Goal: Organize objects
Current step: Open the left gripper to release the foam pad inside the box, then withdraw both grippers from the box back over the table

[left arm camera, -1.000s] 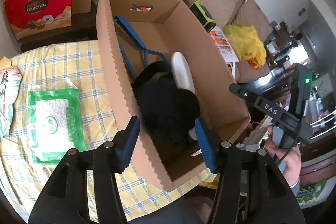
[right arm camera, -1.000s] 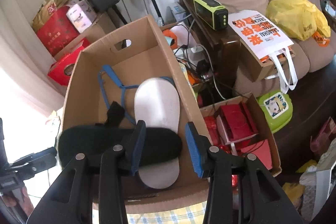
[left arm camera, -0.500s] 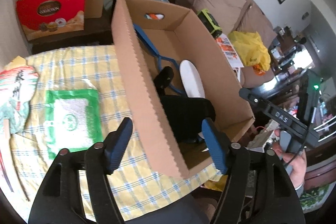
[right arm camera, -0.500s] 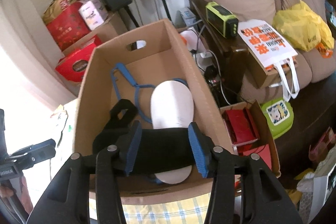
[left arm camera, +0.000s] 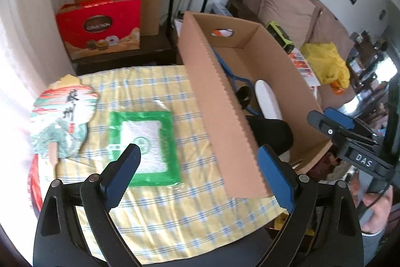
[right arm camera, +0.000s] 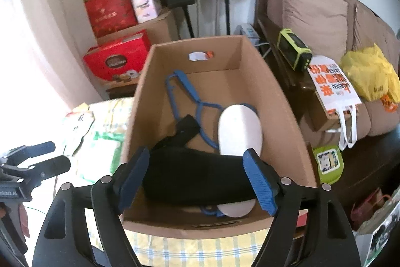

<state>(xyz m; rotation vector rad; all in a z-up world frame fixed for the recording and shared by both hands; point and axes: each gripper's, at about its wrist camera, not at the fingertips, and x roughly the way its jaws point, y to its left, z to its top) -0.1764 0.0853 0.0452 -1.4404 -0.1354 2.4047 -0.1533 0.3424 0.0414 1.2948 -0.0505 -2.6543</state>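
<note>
Black slipper (right arm camera: pixel 197 174) in cardboard box (right arm camera: pixel 282 101), beneath right claw (right arm camera: pixel 197 182), jaws just spread, released

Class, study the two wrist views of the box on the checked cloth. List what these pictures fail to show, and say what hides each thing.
- Blue hanger: its lower part, right view, lies under the black pad.
- White oval: its middle, right view, is covered by the black pad.
- Box floor: left view, the near wall screens most of it.
- Green packet: print too small; left claw overlaps its lower edge.
</note>
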